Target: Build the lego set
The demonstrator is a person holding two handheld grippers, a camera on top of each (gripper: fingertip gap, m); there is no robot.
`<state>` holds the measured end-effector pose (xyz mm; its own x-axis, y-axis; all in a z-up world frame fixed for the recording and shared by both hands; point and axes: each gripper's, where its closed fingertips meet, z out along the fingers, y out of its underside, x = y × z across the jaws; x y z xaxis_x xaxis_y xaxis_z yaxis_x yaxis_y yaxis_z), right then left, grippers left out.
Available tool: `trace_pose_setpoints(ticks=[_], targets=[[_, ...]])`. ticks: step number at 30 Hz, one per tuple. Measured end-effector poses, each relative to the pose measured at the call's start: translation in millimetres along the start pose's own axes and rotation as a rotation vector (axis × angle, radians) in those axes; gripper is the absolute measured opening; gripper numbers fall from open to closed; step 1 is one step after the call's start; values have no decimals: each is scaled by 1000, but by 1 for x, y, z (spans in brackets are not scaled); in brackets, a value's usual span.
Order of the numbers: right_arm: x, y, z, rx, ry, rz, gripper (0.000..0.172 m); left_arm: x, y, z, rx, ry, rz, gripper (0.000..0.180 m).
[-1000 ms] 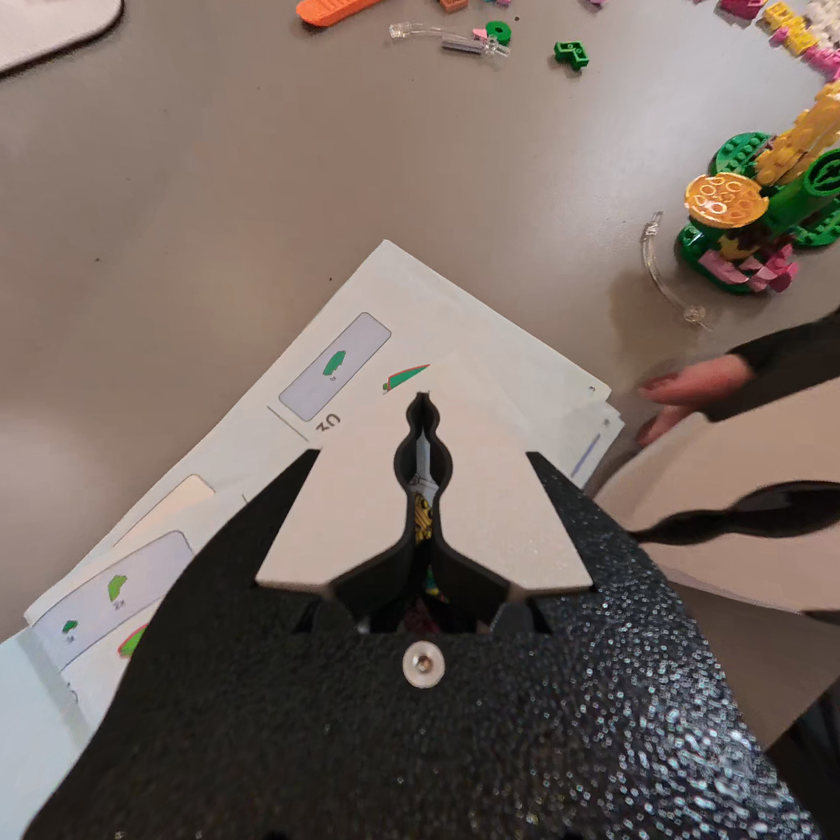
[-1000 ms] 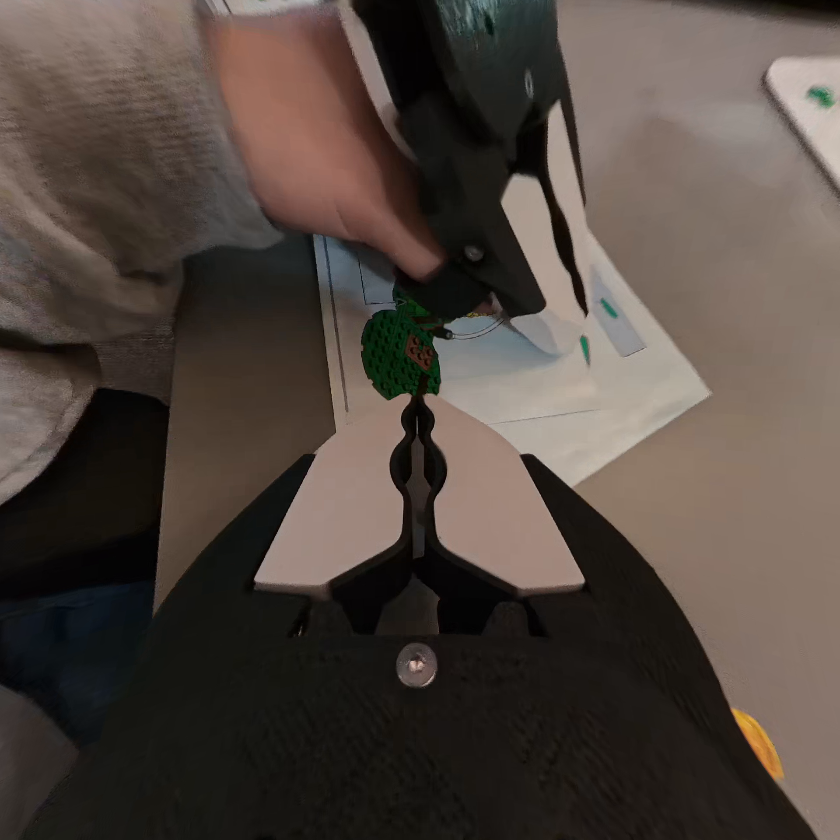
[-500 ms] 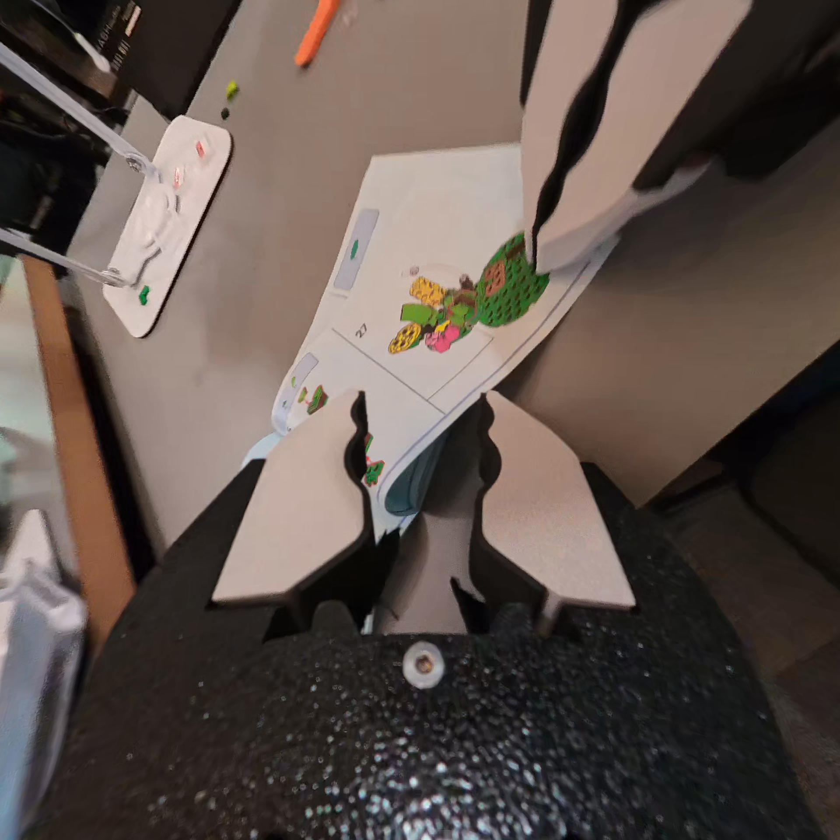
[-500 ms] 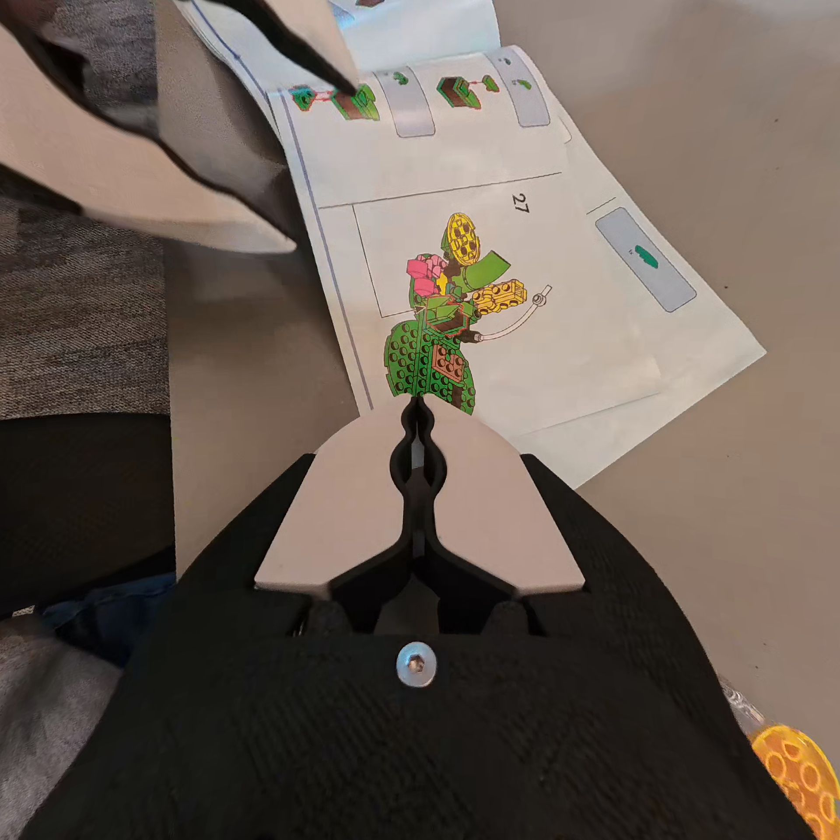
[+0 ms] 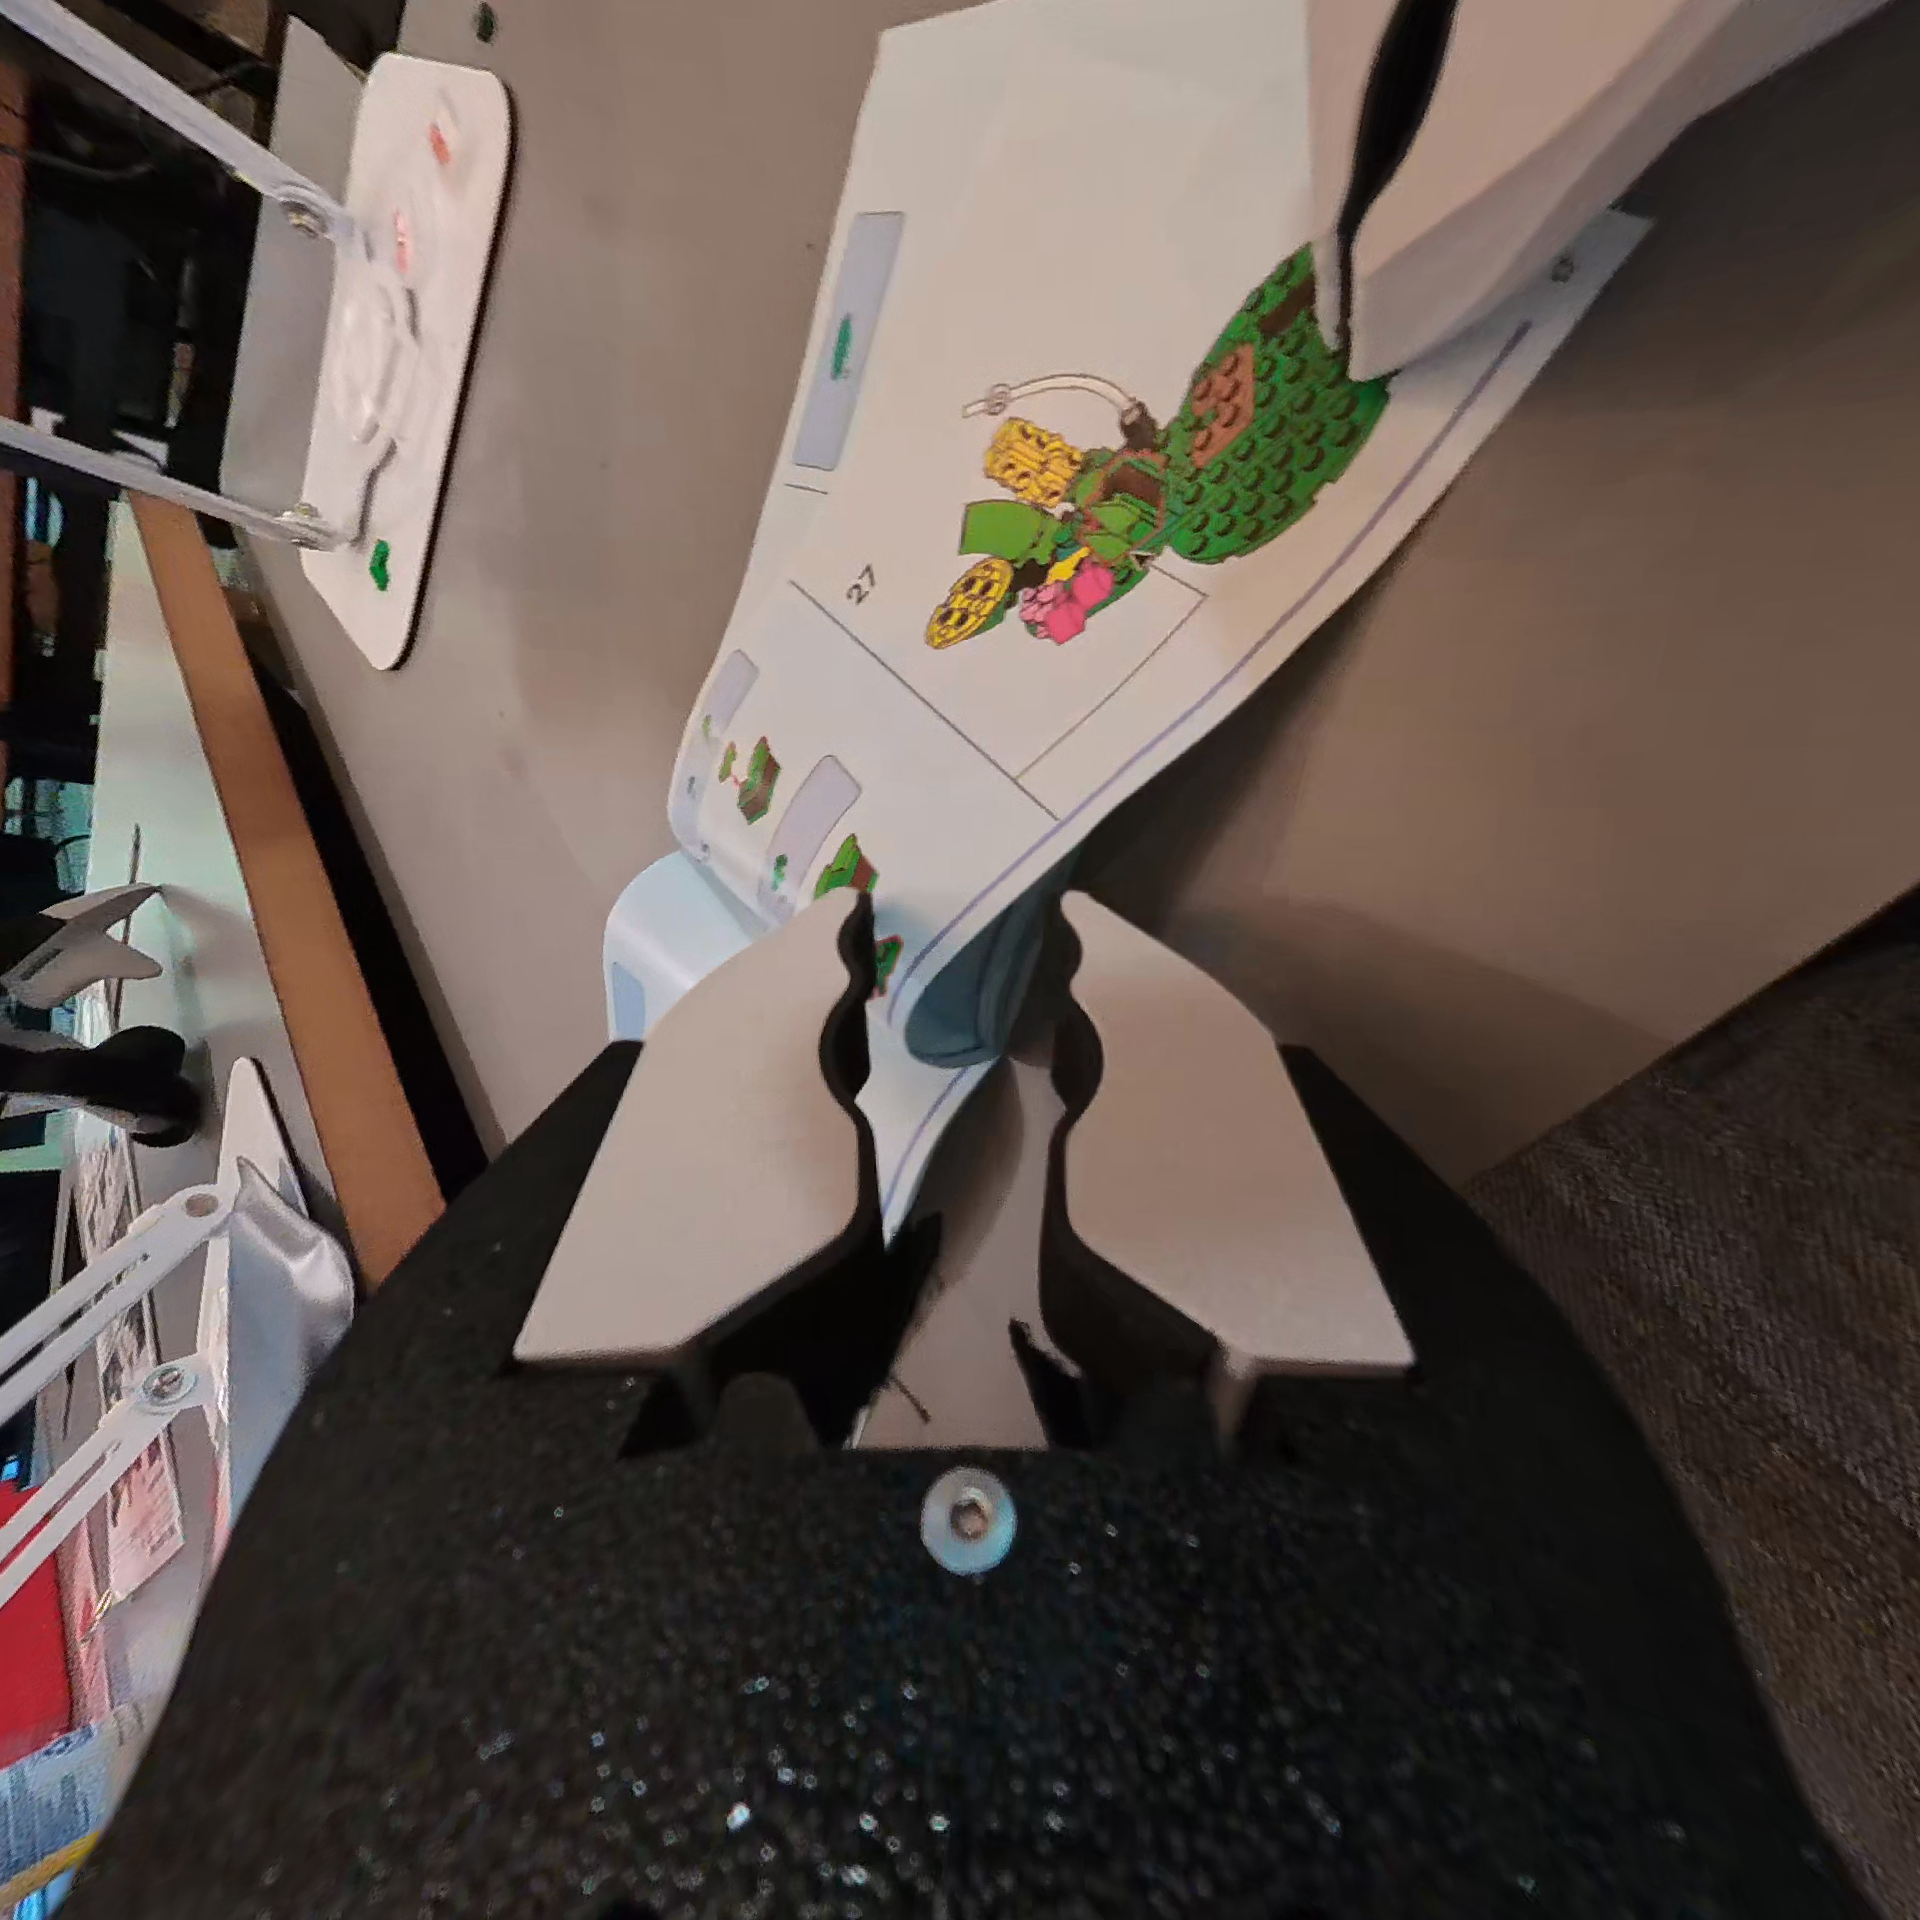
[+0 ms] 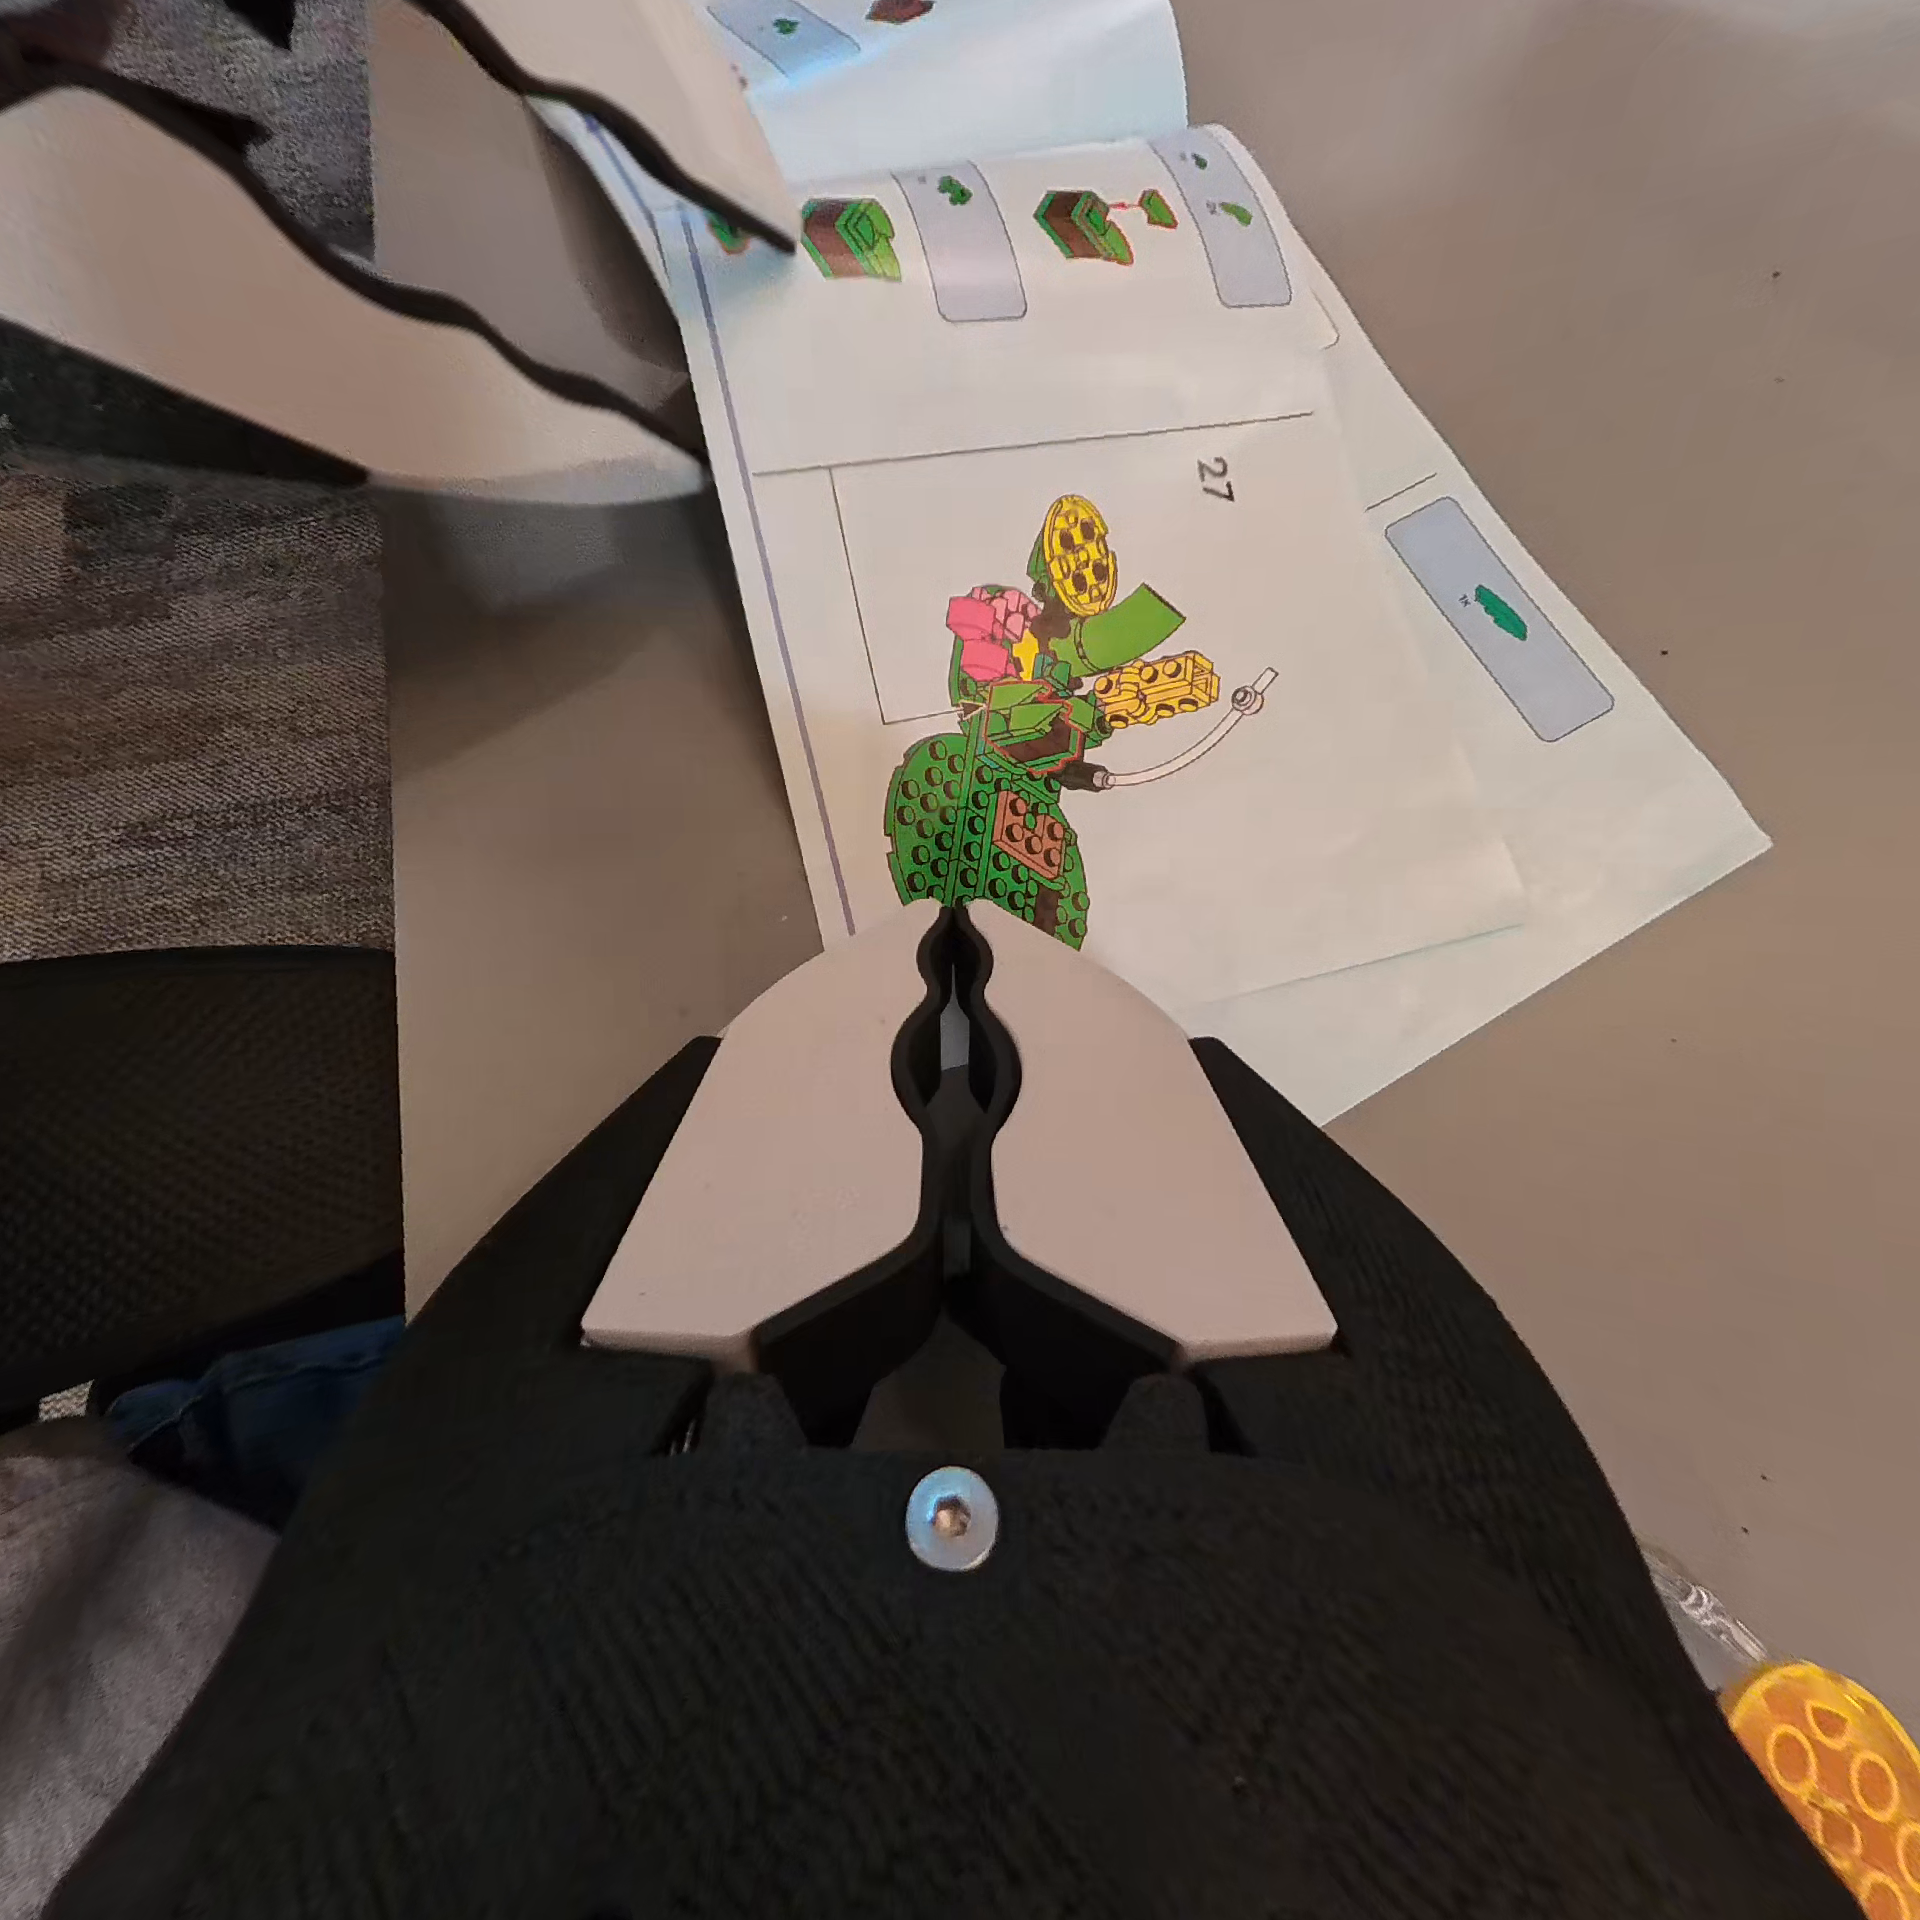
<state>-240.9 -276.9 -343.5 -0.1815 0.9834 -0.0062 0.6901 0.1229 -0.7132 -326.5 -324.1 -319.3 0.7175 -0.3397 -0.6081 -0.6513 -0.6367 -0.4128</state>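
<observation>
Item 1. Instruction booklet (image 6: 1226,831), white and pale blue paper, open on the grey worktop (image 6: 1662,312) near its front edge. Its long axis runs from the right tool away toward the left tool. The open page carries a large colour drawing of a brick plant model in green, yellow, pink and brown, a printed step number, and small grey part boxes; the writing is not transcribed. The far pages are lifted and curl upward off the worktop.

Item 2. Right tool (image 6: 951,914), grey fingers on a black body. The fingers are together, tips meeting at the near edge of the open page, over the green base of the drawing. Whether paper is pinched between them cannot be told.

Item 3. Left tool (image 5: 961,914), same make. The fingers stand apart, with the curled edge of the lifted page passing between them; the left finger (image 5: 748,1091) lies against the printed side, and a gap shows before the right finger.

Item 4. Surroundings. In the left wrist view: a white rounded tray (image 5: 405,343) on the worktop well beyond the booklet, holding small pink and green pieces. White metal struts (image 5: 156,145) cross in front of it. Grey carpet (image 5: 1714,1351) lies below the worktop edge. In the right wrist view: an orange translucent studded piece (image 6: 1839,1787) just beside the tool body at lower right.
</observation>
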Motion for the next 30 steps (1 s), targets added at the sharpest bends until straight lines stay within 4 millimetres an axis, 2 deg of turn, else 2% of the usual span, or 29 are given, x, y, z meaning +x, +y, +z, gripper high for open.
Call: trace_pose_setpoints(ticks=[1, 5, 7, 9, 12, 16, 19, 21, 23, 30], targets=[[0, 0, 0, -1, -4, 0, 0, -1, -1, 1, 6, -9, 1, 28], [-6, -3, -7, 19, -57, 41, 0, -6, -6, 7, 33, -58, -6, 17], [-6, -11, -22, 87, -46, 23, 0, -13, -8, 9, 56, -111, -65, 11], [-7, -24, -45, 185, -25, -18, 0, -22, -5, 12, 58, -164, -169, 9], [-2, -36, -83, 324, 18, -32, 0, -36, 12, 15, -10, -277, -308, 9], [14, -29, -112, 367, 83, 0, 0, -50, 42, 13, -128, -395, -498, 7], [23, -21, -120, 365, 105, 34, 0, -57, 64, 9, -177, -443, -686, 9], [25, -18, -122, 365, 108, 44, 0, -62, 79, 7, -202, -469, -827, 35], [24, -15, -123, 363, 108, 40, 0, -59, 87, 9, -193, -426, -940, 43], [16, -8, -114, 342, 80, 25, 0, -63, 105, 8, -188, -416, -1050, 55]])
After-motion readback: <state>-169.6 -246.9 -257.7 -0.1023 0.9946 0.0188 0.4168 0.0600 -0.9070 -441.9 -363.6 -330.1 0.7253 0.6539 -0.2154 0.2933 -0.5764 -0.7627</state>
